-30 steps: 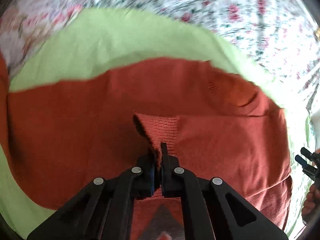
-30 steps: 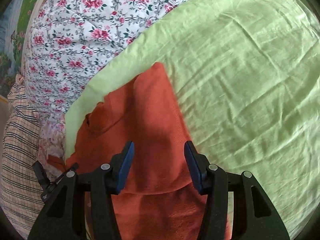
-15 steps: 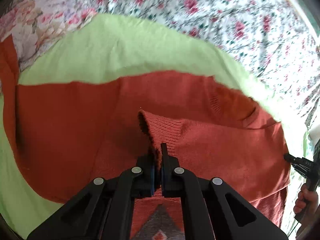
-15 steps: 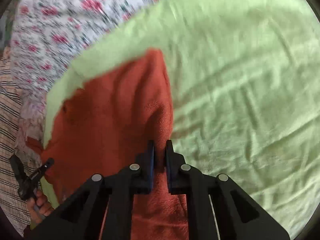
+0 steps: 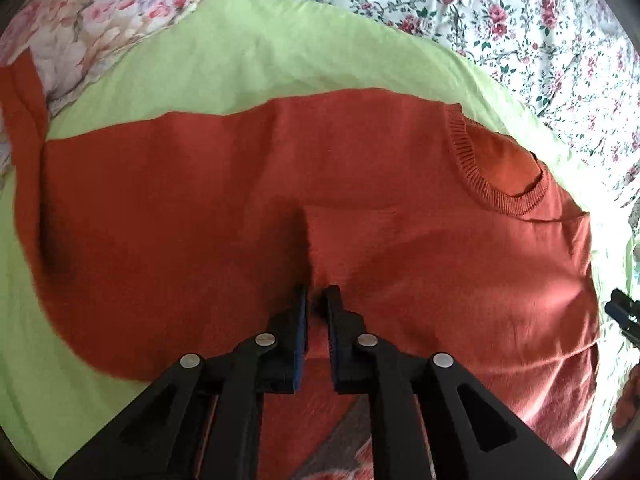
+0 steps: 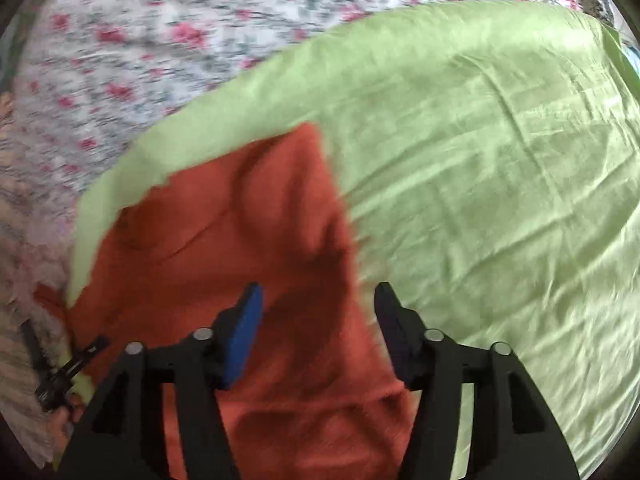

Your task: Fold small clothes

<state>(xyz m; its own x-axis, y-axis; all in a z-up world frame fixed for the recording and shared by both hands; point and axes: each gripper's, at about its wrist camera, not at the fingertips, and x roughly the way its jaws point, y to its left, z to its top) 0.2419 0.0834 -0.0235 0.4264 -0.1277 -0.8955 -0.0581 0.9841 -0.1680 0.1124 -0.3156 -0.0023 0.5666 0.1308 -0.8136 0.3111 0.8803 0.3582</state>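
Note:
An orange-red knitted sweater (image 5: 400,240) lies spread on a light green sheet (image 5: 260,52), its ribbed neckline (image 5: 500,196) to the right. One sleeve is folded in over the body. My left gripper (image 5: 317,294) hangs just over that folded sleeve; its jaws are opening, a narrow gap shows between the blue pads, and the cloth lies below them. In the right wrist view my right gripper (image 6: 319,292) straddles the sweater's (image 6: 248,240) right edge. Its jaws are opening wide and the pads are clear of the fabric. That view is blurred.
A white bedspread with pink flowers (image 5: 500,12) surrounds the green sheet (image 6: 500,200). The other sleeve (image 5: 24,120) trails off at the far left. The right gripper's tip (image 5: 624,316) shows at the right edge, the left gripper (image 6: 68,368) at the lower left.
My left jaws, shut on the ribbed cuff before, have parted, and the sleeve now lies flat on the sweater. My right jaws pinched the sweater's edge half a second ago and have spread again.

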